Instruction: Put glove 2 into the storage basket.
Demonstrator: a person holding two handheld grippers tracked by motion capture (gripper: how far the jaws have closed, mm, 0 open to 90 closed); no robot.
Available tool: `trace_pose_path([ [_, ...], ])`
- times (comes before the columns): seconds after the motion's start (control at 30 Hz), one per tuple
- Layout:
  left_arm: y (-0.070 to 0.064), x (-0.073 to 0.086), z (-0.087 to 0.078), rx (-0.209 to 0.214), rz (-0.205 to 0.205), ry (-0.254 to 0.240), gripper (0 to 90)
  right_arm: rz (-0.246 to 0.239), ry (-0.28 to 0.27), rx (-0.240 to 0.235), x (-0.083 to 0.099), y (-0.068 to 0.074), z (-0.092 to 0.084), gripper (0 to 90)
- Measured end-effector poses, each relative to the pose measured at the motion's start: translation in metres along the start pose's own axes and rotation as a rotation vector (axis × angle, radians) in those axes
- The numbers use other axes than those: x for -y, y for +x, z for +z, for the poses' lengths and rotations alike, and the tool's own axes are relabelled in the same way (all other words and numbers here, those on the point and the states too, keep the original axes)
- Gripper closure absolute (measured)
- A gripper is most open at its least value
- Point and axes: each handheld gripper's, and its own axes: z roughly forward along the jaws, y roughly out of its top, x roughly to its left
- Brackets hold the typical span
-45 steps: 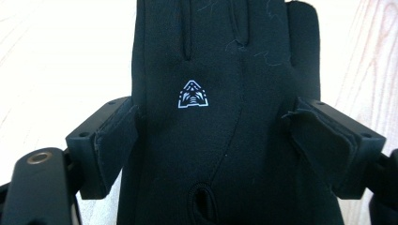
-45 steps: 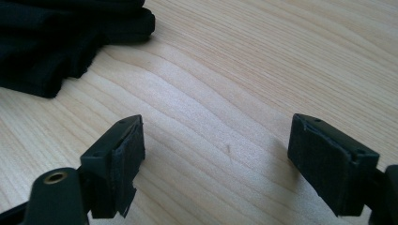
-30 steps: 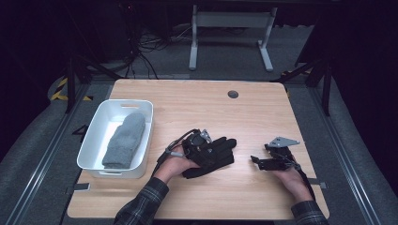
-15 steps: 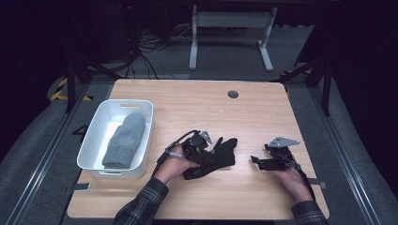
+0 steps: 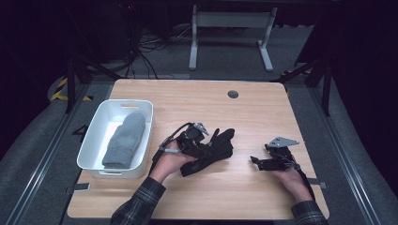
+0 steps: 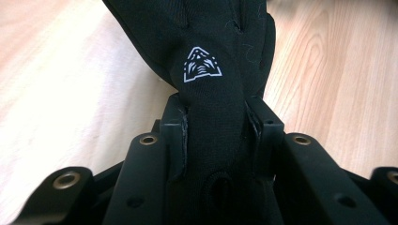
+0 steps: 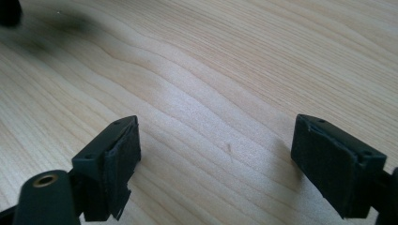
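One white triangular logo marks the black glove [image 6: 211, 56], unreadable.

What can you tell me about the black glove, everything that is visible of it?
The black glove looks like soft knitted or stretchy fabric, with a small white triangular logo printed on it. It lies near the middle of the wooden table, right of the white bin, its fingers pointing away from the person. The left claw is pinching one bunched end, fabric squeezed between both pads. The rest spreads towards the table; whether it rests there is unclear.
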Motion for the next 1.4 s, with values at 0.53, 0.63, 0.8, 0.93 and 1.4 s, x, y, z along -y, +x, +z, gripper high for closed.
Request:
trace_pose_path([
  [0.53,0.006,0.005,-0.061,-0.081,-0.064,-0.074,66.1,-0.002,0.002,-0.002,0.0,0.0,0.0,15.0],
  [0.63,0.008,0.007,-0.072,-0.099,-0.075,-0.073,66.0,-0.001,0.002,-0.002,0.0,0.0,0.0,15.0],
  [0.8,0.013,0.012,-0.089,-0.122,-0.097,-0.083,66.1,-0.001,0.002,-0.002,0.0,0.0,0.0,15.0],
  [0.93,0.019,0.019,-0.104,-0.149,-0.12,-0.093,66.1,-0.001,0.002,-0.002,0.0,0.0,0.0,15.0],
  [1.4,0.041,0.056,-0.151,-0.247,-0.207,-0.125,66.1,0.0,0.002,-0.003,0.0,0.0,0.0,15.0],
])
